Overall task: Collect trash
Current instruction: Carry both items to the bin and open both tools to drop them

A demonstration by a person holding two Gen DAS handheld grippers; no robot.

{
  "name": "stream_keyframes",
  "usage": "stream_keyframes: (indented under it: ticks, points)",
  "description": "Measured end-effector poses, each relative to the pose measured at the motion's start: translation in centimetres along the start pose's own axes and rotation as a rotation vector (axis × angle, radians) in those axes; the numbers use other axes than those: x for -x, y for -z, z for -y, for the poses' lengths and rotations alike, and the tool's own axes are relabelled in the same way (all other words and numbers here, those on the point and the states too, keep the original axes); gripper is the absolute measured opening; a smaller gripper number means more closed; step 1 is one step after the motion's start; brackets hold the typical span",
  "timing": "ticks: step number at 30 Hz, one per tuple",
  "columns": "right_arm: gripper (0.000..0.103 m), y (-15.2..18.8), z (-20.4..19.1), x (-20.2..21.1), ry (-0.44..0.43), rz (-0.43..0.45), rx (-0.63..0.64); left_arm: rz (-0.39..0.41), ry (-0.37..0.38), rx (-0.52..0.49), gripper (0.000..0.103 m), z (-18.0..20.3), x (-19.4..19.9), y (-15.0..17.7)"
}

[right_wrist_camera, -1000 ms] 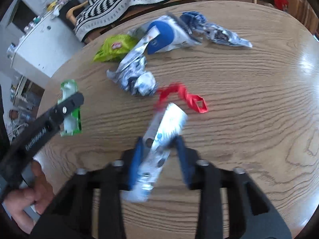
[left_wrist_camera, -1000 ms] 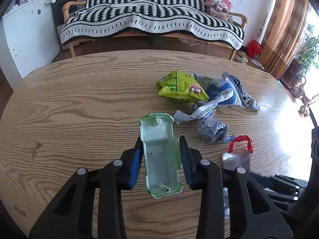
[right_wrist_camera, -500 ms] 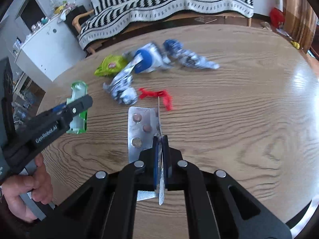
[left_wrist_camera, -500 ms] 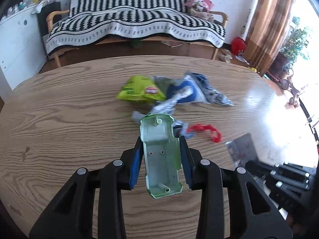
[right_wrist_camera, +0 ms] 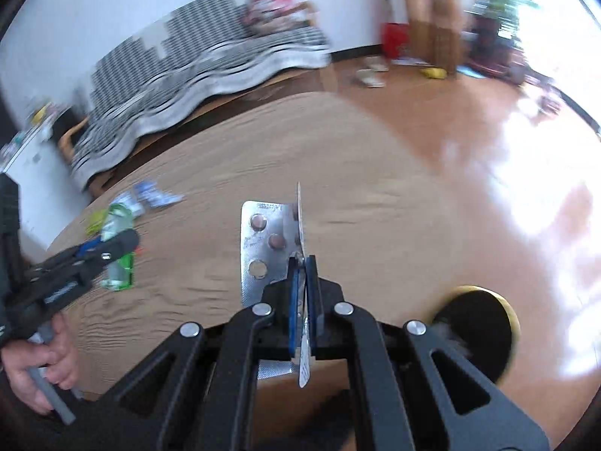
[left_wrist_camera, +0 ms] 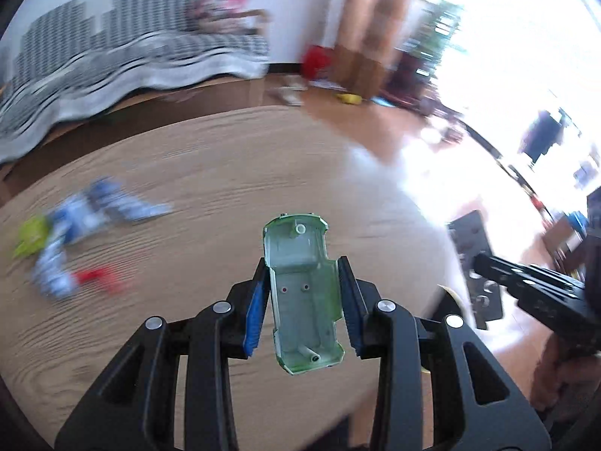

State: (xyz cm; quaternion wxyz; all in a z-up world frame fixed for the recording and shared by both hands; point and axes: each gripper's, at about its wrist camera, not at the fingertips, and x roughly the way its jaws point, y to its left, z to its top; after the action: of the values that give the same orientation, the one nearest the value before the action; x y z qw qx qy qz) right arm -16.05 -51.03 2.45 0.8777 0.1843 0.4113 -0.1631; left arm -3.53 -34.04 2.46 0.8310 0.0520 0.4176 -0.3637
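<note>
Here, two tools, each gripping one item: green shell [left_wrist_camera: 304,293], blister pack [right_wrist_camera: 265,248].

So there's one hollow green plastic shell [left_wrist_camera: 303,297], one silver foil blister pack [right_wrist_camera: 267,248], two black two-finger grippers [left_wrist_camera: 304,300] [right_wrist_camera: 303,297], one small red plastic scrap [left_wrist_camera: 98,277], one lime-green crumpled snack bag [left_wrist_camera: 33,237], and a blurry bunch of blue-and-white wrappers [left_wrist_camera: 94,221] I can't count.

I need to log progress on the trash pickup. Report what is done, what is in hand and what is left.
Done: nothing visibly binned yet, though a dark round bin shows beside the table.
In hand: the left gripper clamps a green plastic shell; the right gripper is shut on a folded silver blister pack.
Left: the blurred blue-white wrappers, yellow-green packet and red scrap lie on the wooden table.
</note>
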Motion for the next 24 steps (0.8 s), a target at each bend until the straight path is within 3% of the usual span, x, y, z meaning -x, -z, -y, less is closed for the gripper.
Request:
stream_keyframes:
  ticks: [5, 9, 15, 18, 24]
  points:
    - [0.005, 2.3, 11.5, 3.6, 0.108, 0.012, -0.153, -0.075, 0.147, -0.167, 0.035, 13.8, -4.6, 1.2]
    - [0.005, 4.7, 17.5, 5.1, 0.158, 0.012, -0.227, -0.153, 0.223, -0.251, 0.036, 21.7, -8.7, 4.4]
    - [0.005, 7.3, 23.3, 4.9, 0.178, -0.005, -0.298, -0.242, 0.251, -0.267, 0.036, 26.1, -14.4, 8.5]
    - [0.005, 8.3, 24.6, 3.7, 0.177, -0.022, -0.318, -0.247, 0.221, -0.313, 0.036, 26.5, -16.6, 10.0]
    - [0.005, 9.3, 25.2, 1.3, 0.159, -0.048, -0.347, -0.278, 0.238, -0.307, 0.036, 26.2, -18.5, 10.2]
